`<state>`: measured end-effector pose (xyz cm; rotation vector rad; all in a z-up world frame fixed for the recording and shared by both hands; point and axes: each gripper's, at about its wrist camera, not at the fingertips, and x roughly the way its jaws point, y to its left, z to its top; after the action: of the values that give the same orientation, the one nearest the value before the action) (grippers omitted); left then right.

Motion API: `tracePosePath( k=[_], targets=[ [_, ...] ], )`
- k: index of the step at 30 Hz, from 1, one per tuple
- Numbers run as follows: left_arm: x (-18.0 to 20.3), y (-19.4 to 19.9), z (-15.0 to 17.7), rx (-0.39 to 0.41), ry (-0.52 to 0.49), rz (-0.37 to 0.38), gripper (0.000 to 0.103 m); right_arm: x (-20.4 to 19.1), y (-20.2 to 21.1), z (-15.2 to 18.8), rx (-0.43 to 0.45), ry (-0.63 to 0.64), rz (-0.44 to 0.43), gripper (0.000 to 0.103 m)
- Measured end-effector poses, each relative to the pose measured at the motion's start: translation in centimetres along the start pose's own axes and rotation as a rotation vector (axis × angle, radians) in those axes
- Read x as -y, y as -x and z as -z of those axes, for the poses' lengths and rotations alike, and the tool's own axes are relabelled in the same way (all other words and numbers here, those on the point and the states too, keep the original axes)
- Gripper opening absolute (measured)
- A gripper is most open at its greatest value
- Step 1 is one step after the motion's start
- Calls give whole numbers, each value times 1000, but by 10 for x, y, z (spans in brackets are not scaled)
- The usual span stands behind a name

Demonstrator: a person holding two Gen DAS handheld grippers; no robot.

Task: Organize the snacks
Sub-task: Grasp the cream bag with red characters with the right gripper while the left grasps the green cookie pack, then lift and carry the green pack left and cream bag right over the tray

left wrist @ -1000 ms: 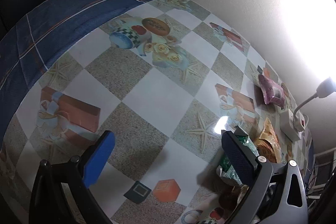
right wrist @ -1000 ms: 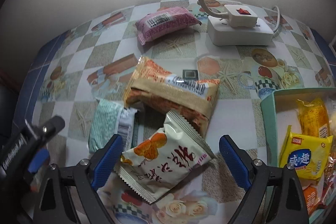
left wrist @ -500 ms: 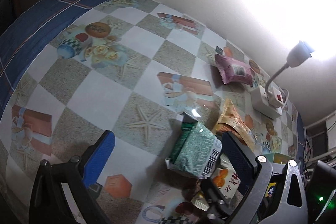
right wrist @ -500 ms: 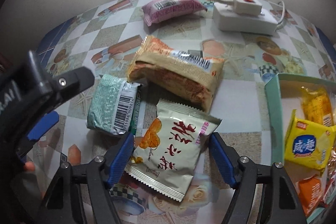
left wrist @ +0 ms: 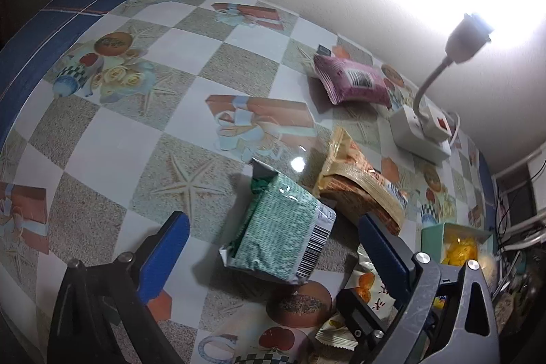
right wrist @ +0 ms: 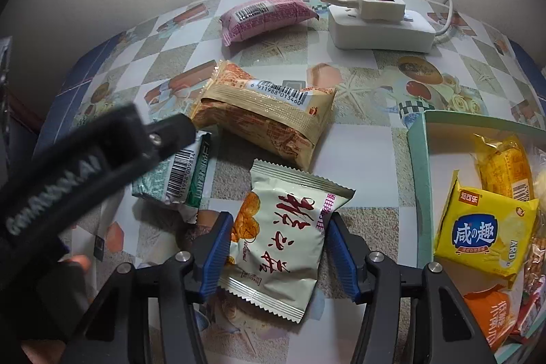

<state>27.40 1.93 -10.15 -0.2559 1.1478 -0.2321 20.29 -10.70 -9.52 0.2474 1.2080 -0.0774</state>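
Observation:
A cream snack packet with red characters (right wrist: 279,227) lies flat on the table between the blue pads of my right gripper (right wrist: 278,243); the jaws close in on its sides, pads at its edges. A green packet (left wrist: 279,234) lies between the open jaws of my left gripper (left wrist: 269,244), apart from both pads; it also shows in the right wrist view (right wrist: 174,183). A tan packet (right wrist: 266,118) and a pink packet (right wrist: 266,16) lie farther back. A teal box (right wrist: 418,193) at the right holds several yellow and orange snacks.
A white power strip (right wrist: 378,29) with a gooseneck lamp (left wrist: 467,40) stands at the back by the wall. The left gripper's black body (right wrist: 85,166) reaches over the table's left side in the right wrist view. The tablecloth is checkered with a blue border.
My left gripper has swung right and now straddles the green packet. My right gripper has moved forward over the cream packet and its jaws have narrowed onto it.

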Motion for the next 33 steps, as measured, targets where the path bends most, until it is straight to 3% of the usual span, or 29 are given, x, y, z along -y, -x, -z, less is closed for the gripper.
tracePosePath(
  k=[3,7,13,16,25,33],
  targets=[
    [7,-5,3,-24,-29,-24,82,1,2,0,-2,3,-5,59],
    [16,-10,7,-41,-94,-81,80,4,4,0,-9,-3,-11,59],
    [22,-16,12,-50,-187,-236,79,8,4,2,-18,-5,-8,59],
    [14,-9,9,-34,-143,-230,59,8,6,2,-17,-1,-6,59],
    [-12,23,3,13,-25,-133,58,0,28,3,19,30,-19,59],
    [18,82,4,102,-35,-57,58,15,75,8,85,9,-46,59]
  ],
)
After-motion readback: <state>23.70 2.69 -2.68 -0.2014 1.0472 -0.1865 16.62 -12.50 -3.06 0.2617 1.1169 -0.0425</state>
